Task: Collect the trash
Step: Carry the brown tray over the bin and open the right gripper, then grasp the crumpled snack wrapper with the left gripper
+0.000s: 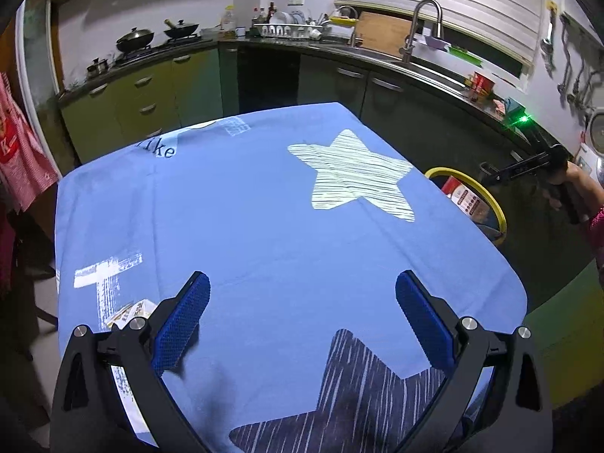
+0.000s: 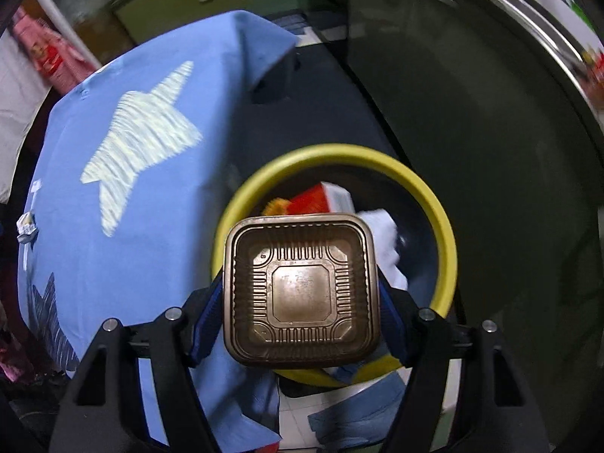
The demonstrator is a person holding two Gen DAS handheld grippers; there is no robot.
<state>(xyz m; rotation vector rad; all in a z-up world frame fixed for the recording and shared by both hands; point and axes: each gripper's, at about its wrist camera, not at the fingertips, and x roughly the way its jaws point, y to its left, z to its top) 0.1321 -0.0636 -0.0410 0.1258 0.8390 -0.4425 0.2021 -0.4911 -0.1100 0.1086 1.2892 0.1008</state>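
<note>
My right gripper (image 2: 302, 294) is shut on a brown square plastic tray (image 2: 301, 288) and holds it over the yellow-rimmed trash bin (image 2: 445, 234), which stands beside the table. The bin holds a red box (image 2: 315, 198) and white paper (image 2: 385, 241). My left gripper (image 1: 302, 317) is open and empty above the blue star-print tablecloth (image 1: 264, 204). A printed paper wrapper (image 1: 130, 311) lies on the cloth just left of the left finger. From the left wrist view the bin (image 1: 498, 207) shows at the table's right edge, with the right gripper (image 1: 528, 168) above it.
Dark green and yellow-green kitchen cabinets (image 1: 158, 94) run behind the table, with a sink and faucet (image 1: 419, 26) and pans on a stove (image 1: 158, 37). A red checked cloth (image 1: 19, 154) hangs at the left. A small crumpled wrapper (image 2: 26, 226) lies at the table's far edge.
</note>
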